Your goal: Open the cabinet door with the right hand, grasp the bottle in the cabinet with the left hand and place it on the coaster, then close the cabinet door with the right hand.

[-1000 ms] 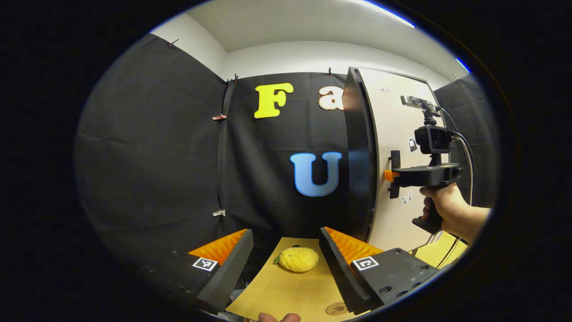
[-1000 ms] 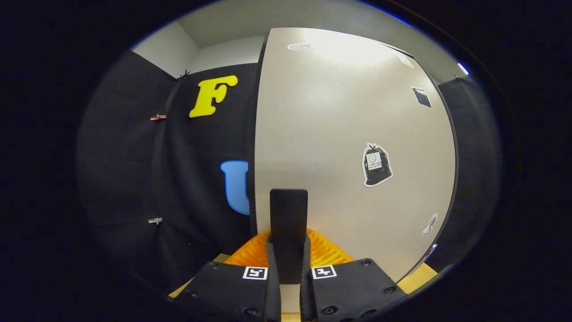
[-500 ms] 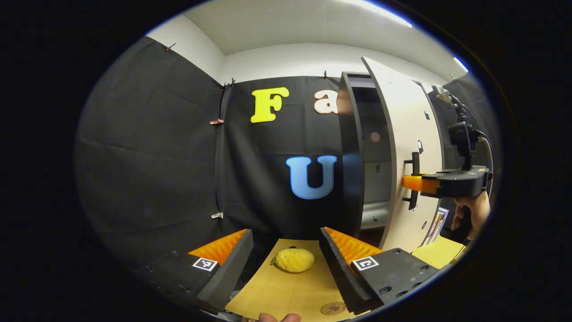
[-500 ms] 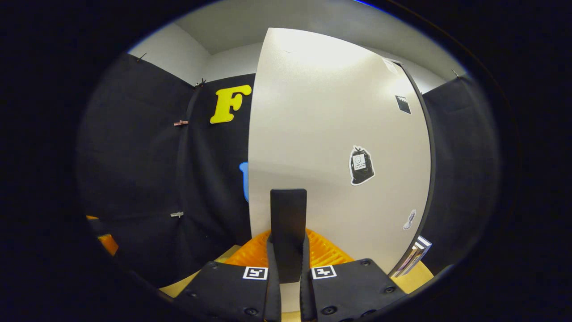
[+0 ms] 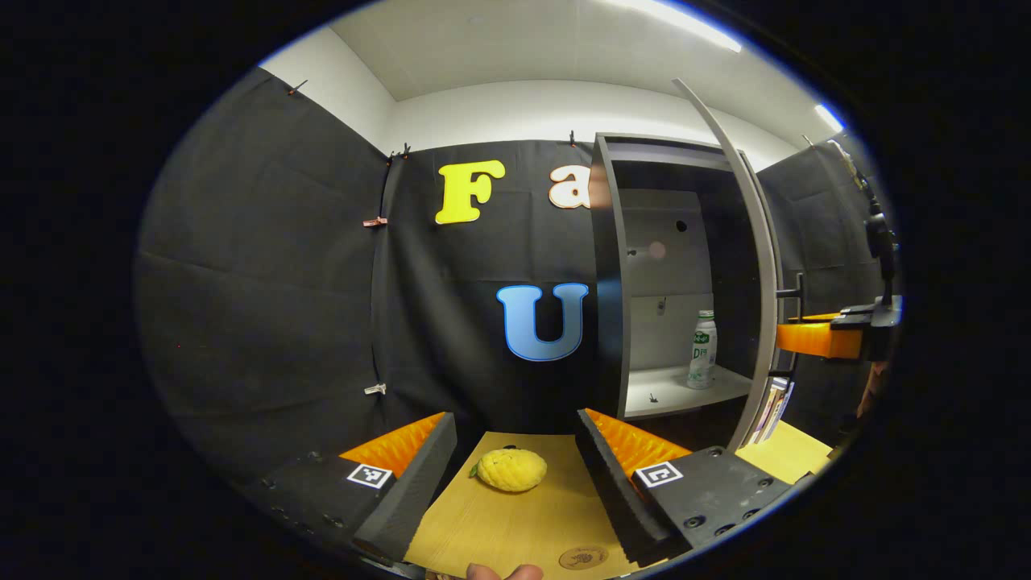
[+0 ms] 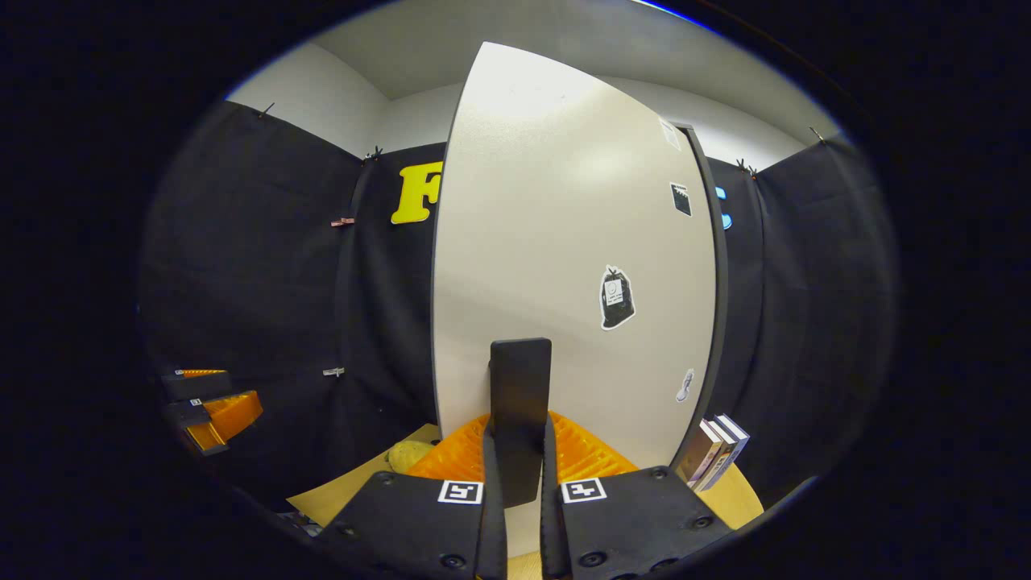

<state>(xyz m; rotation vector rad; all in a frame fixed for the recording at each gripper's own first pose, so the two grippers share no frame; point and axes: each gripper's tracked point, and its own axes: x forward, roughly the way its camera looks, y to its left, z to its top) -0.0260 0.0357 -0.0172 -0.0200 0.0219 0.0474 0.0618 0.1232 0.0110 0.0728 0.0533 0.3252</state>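
The cabinet (image 5: 612, 282) stands open, and a white bottle with a green label (image 5: 703, 349) is upright on its shelf. Its pale door (image 6: 564, 242) swings out toward me; in the left gripper view I see the door (image 5: 759, 266) edge-on. My right gripper (image 6: 520, 451) is shut on the door's black handle (image 6: 520, 395), and the right gripper (image 5: 809, 338) appears again at the far right of the left gripper view. My left gripper (image 5: 514, 423) hovers open over the wooden table (image 5: 515, 524), well short of the cabinet. A round coaster (image 5: 583, 557) lies by its right finger.
A yellow lemon-like toy (image 5: 511, 470) lies on the table between the left gripper's fingers. A few books (image 6: 713, 463) lean at the cabinet's foot on the right. Black cloth walls close the booth on the left and at the back.
The right gripper has pulled the door from barely ajar to wide open, swinging right. The shelf and bottle have come into sight. The left gripper has hardly moved.
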